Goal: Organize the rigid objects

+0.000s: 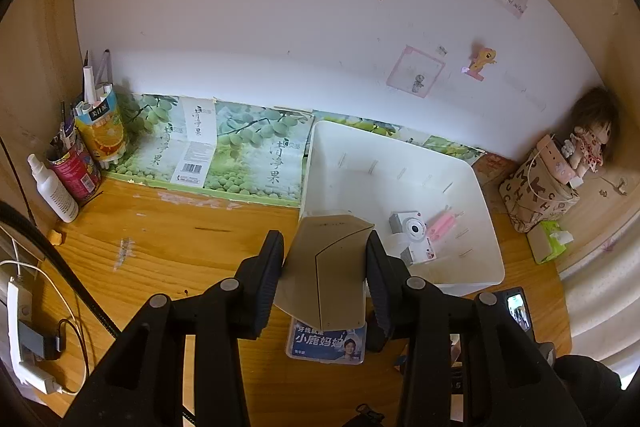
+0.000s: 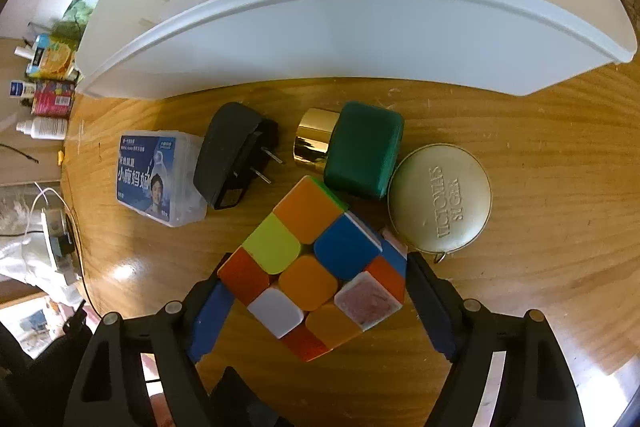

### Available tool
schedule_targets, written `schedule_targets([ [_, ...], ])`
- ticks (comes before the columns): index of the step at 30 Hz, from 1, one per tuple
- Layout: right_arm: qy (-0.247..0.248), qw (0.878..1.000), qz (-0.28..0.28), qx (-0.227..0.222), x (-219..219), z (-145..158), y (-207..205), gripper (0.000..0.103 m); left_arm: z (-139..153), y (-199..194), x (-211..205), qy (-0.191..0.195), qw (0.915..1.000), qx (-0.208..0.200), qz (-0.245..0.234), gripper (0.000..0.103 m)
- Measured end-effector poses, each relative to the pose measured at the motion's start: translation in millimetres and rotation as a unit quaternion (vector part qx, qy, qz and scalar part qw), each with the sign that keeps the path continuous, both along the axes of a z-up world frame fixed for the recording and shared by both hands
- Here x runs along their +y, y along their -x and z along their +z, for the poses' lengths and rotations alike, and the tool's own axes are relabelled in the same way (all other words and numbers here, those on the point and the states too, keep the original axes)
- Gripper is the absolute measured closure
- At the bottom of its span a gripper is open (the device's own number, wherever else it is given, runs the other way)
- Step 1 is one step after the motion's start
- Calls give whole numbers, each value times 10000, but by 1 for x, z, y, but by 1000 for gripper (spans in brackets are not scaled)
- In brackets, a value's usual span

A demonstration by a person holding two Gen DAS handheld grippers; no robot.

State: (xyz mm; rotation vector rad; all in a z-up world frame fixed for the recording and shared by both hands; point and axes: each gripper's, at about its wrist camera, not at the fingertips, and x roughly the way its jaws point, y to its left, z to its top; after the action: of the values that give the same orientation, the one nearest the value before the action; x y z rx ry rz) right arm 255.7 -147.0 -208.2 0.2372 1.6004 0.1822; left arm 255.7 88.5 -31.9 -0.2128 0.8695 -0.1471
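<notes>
Left gripper [image 1: 325,263] fingers clamp a beige box [image 1: 326,267] at frame centre; white bin [image 1: 486,227] lies directly upper right. Right gripper [image 2: 316,303] fingers pinch the cube [image 2: 316,275], bin wall above.

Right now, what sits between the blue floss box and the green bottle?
The black plug adapter, prongs toward the green bottle, beside the floss box; right wrist view.

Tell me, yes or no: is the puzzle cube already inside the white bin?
No. The puzzle cube sits between the right gripper's fingers over the wooden desk, in front of the white bin.
</notes>
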Motion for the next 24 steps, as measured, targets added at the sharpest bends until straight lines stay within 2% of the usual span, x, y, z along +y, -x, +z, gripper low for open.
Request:
schedule_targets([
  [3, -40, 9999, 86, -59, 0, 0, 1, 23, 0, -1, -1, -5, 10000, 20, -29, 59],
  [8, -214, 9993, 259, -192, 4, 8, 6, 37, 1, -3, -4, 8, 10000, 17, -65, 59],
  [14, -362, 9987, 319, -164, 2, 10, 10, 37, 6, -4, -10, 4, 9999, -44, -155, 59],
  [24, -880, 9929, 630, -486, -6, 51, 18, 37, 9, -14, -23, -76, 9994, -35, -344, 59],
])
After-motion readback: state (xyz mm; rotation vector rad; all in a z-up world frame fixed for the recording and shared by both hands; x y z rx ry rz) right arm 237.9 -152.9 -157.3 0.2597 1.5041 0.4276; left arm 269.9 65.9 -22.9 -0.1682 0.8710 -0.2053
